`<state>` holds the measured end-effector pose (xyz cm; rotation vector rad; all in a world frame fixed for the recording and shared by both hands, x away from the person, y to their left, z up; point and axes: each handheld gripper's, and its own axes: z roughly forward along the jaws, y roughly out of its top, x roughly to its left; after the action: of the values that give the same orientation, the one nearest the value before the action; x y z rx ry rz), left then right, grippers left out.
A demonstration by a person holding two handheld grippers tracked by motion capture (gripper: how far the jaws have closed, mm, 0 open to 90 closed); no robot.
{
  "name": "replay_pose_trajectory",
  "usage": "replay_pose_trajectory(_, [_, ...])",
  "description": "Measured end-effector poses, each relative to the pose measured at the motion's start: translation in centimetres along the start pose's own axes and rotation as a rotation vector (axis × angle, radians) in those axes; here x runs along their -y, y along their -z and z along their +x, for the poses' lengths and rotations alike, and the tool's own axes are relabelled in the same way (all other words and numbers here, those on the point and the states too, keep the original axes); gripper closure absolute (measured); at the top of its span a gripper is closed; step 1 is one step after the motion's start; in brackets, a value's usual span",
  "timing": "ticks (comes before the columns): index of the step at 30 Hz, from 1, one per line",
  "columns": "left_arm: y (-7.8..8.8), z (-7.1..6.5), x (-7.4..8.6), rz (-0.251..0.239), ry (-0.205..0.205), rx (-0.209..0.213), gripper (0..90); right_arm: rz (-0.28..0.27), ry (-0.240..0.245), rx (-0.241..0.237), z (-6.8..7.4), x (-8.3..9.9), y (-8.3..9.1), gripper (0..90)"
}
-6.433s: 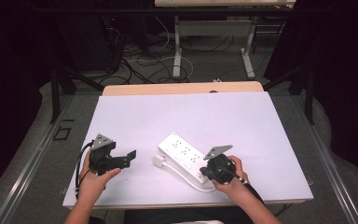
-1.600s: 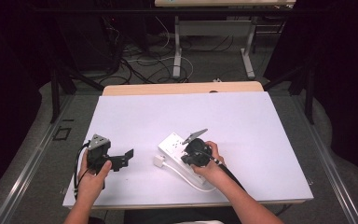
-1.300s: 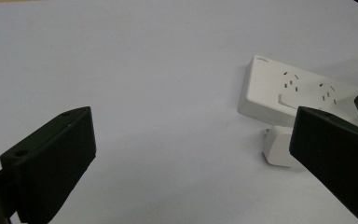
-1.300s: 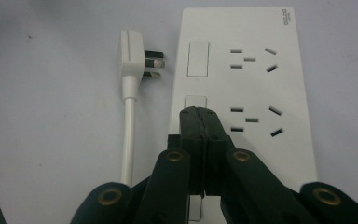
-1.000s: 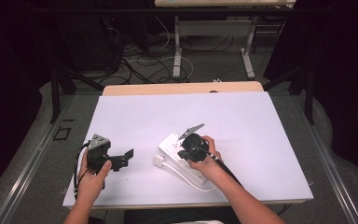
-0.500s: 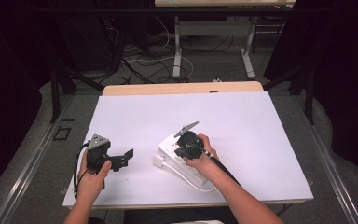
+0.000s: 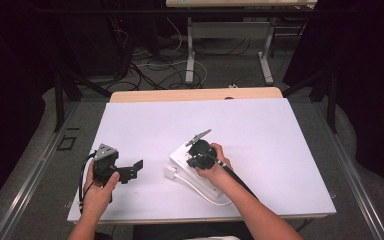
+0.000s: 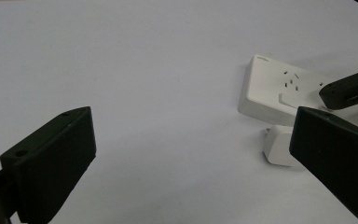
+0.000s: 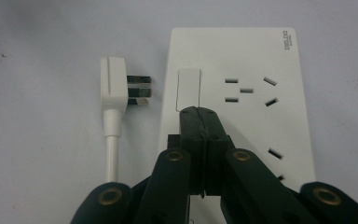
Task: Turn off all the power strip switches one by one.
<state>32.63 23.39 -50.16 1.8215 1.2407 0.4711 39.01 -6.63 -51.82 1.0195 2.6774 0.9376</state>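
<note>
High view: the right hand and right gripper (image 7: 198,151) cover most of the power strip (image 7: 180,156); its white cable (image 7: 205,192) runs out toward the table's (image 7: 280,150) near edge. The plug (image 7: 171,173) lies just beside the strip. The left gripper (image 7: 130,172) rests well apart, at the left.

Left gripper view: jaws spread wide, nothing between them. Strip (image 8: 270,91) and plug (image 8: 279,144) partly cut off behind the right-hand jaw.

Right gripper view: jaws pressed together, tips on the strip's (image 9: 242,56) rocker switch (image 9: 189,88). White strip, several socket holes; plug (image 9: 116,88) unplugged, prongs facing the strip.
</note>
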Motion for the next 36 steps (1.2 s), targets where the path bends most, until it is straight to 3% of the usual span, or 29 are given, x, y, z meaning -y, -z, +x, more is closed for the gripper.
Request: replay_pose_trajectory(36, [-0.01, -0.04, 0.00, 0.007, -0.004, 0.000, 0.6, 0.001, -0.005, -0.008, -0.01, 0.09, -0.53, 90.0])
